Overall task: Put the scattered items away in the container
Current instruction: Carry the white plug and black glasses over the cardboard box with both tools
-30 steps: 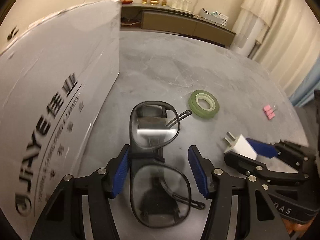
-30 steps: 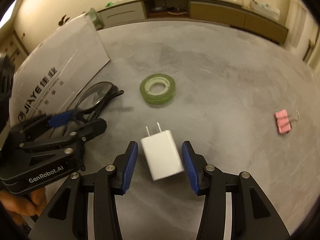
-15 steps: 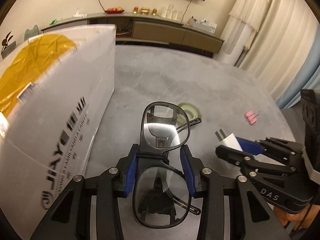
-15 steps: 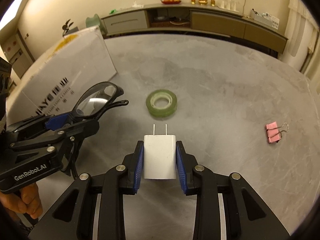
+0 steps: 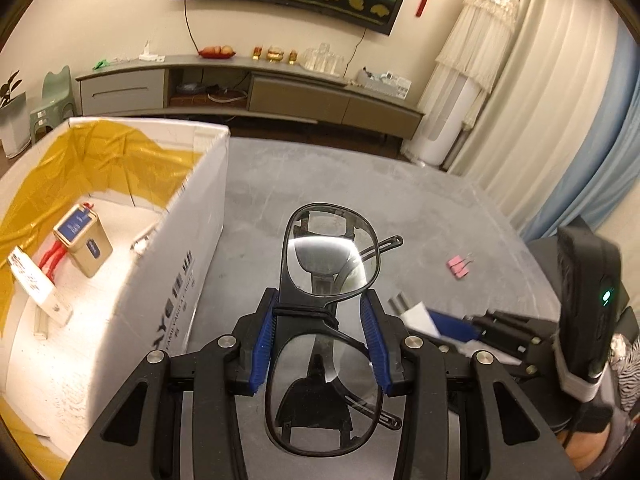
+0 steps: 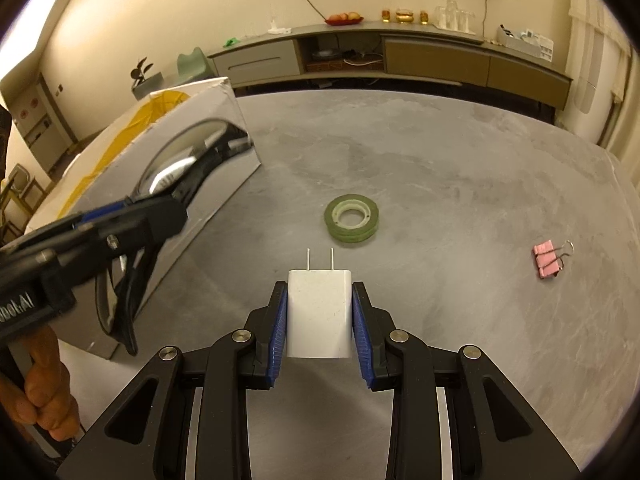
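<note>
The big white cardboard box lined with gold foil (image 5: 172, 240) sits at the left of the grey stone-look table (image 6: 440, 168) and already holds a small gold tin with a blue label (image 5: 82, 246) and a white tagged packet (image 5: 36, 284), so I'd judge the tidying partly done. Just right of the box, both loads are lifted off the table: the left gripper (image 5: 320, 328) is clamped on the bridge of black-framed clear glasses (image 5: 330, 256), and the right gripper (image 6: 319, 312) squeezes a white two-pin plug adapter (image 6: 319, 312). Still lying out beyond the box are a green tape roll (image 6: 351, 219) and, farther right, a small pink binder clip (image 6: 547, 258).
</note>
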A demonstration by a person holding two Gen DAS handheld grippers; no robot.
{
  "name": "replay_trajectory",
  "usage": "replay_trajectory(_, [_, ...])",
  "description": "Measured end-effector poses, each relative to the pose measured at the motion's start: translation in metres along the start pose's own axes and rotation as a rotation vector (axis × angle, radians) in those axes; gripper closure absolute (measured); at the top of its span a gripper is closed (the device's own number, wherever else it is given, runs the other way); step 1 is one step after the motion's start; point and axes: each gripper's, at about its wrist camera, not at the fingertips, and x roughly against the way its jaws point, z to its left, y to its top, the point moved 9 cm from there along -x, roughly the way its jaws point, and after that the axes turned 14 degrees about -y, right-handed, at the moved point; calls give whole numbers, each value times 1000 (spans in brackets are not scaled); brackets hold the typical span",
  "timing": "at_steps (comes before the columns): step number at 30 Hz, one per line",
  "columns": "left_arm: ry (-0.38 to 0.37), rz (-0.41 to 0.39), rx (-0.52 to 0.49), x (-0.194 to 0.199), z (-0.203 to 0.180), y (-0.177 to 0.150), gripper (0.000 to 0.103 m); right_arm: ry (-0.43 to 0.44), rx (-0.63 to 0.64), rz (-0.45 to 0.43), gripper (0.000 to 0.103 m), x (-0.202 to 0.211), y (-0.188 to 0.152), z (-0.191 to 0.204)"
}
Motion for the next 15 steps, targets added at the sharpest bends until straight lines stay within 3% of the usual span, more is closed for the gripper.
replay_trajectory(15, [-57,-92,-27,50,-19,18,60,-15,-39,-62,71,52,-4,11])
